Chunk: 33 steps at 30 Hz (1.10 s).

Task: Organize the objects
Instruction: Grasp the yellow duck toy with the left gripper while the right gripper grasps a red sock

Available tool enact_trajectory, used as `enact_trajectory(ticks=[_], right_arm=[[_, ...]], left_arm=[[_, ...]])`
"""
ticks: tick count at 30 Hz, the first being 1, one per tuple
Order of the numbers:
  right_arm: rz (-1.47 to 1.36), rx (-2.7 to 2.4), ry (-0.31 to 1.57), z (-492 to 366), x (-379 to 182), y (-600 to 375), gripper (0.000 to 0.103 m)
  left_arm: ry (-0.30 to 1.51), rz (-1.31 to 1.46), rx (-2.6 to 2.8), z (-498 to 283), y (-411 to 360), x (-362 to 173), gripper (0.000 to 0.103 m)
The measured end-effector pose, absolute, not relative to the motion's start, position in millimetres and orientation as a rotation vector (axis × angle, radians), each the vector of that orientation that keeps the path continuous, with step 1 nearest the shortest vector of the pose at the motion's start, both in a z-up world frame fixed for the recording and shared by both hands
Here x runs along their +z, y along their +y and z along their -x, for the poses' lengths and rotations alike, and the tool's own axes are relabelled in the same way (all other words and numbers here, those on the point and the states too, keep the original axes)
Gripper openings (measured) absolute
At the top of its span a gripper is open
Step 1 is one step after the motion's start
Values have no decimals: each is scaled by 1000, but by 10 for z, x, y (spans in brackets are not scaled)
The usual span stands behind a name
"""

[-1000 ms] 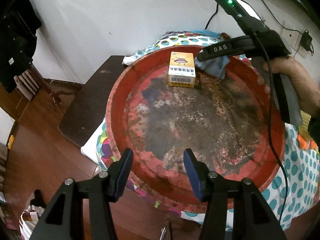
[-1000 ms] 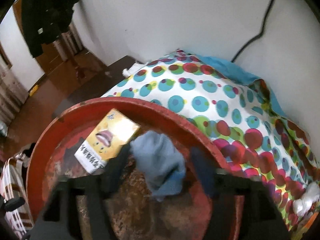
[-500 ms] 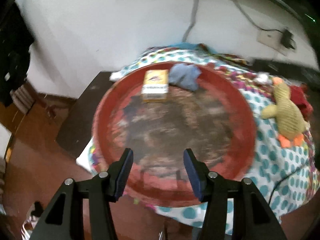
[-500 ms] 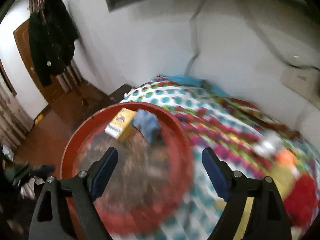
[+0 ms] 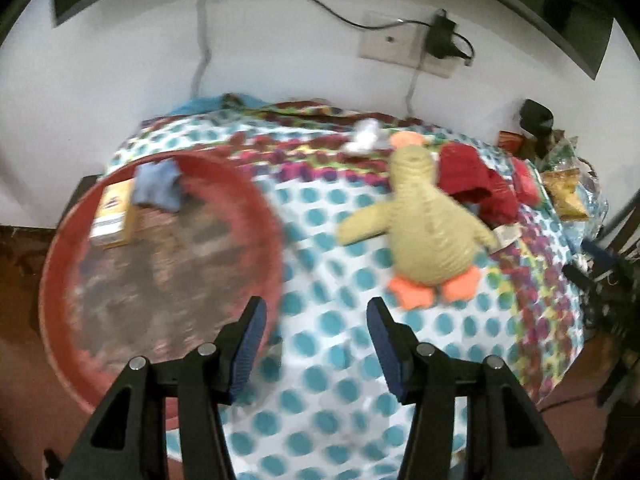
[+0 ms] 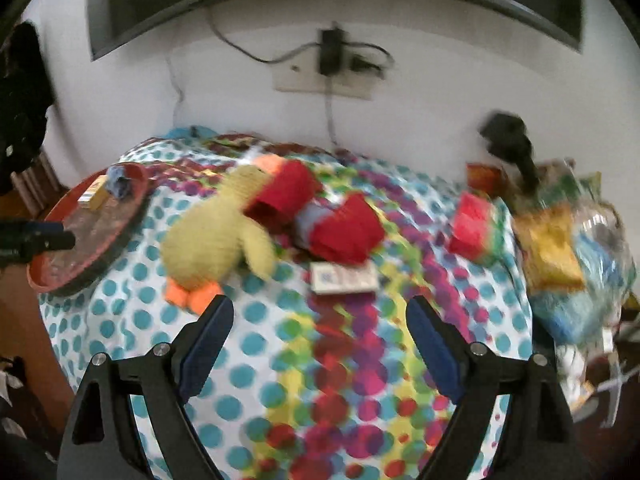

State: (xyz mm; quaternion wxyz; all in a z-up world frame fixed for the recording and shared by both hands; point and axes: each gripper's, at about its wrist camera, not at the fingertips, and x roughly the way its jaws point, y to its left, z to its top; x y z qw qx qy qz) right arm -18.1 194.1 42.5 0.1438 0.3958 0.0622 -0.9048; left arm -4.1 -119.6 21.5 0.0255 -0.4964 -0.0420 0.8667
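On the dotted cloth (image 6: 256, 360) both my views are smeared with blur, so print and small detail are lost: I cannot read the flat card (image 6: 344, 278) lying just in front of the red cloth (image 6: 340, 224), and the pile of packets (image 6: 560, 248) at the right edge is a jumble I cannot sort out. My right gripper (image 6: 320, 344) has its jaws spread wide with nothing between them, hanging over bare cloth near the card. My left gripper (image 5: 316, 340) is also spread and holds nothing; its left finger (image 5: 248, 344) stands over the rim of the red tray (image 5: 60, 272), its right one over the cloth.

The tray sits at the left edge of the cloth and partly overhangs it. Its floor is worn and mottled dark. At its far side lie a yellow box (image 5: 112, 216) and a crumpled blue rag (image 5: 160, 188), touching each other. The yellow knitted duck (image 5: 428, 224) lies flat with its orange feet toward me, between the tray and the red cloth, which touches it at its head side. A red and green box (image 6: 476, 228) sits further right, apart from the red cloth. A small white wad (image 5: 366, 136) lies beyond the duck's beak.

Bare cloth lies near me, in front of the duck and card. A white wall (image 6: 420, 120) closes the far side, with a socket plate (image 6: 324, 80) and cables on it.
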Motion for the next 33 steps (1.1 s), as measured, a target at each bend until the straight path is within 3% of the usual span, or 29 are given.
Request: enact_trajectory(ticks=[6, 13, 16, 22, 27, 33], right_arm=[[-1184, -2583, -25, 238, 181, 2206, 87], [-1177, -2557, -85, 431, 111, 2269, 87], [-1159, -2556, -115, 562, 141, 2291, 87], [-1138, -2546, -144, 764, 153, 2285, 87], [-1158, -2544, -139, 931, 67, 2226, 87], [-1168, -2569, -98, 1126, -5, 2163, 87]], left_arm=[[-215, 1596, 2550, 703, -691, 191, 54], [-18, 1676, 2552, 1444, -246, -11, 54], [-54, 1723, 2513, 1683, -166, -217, 54], [-17, 1711, 2481, 1923, -32, -406, 54], [-115, 1718, 2456, 2020, -26, -609, 56], [-141, 1641, 2468, 1971, -43, -647, 48]])
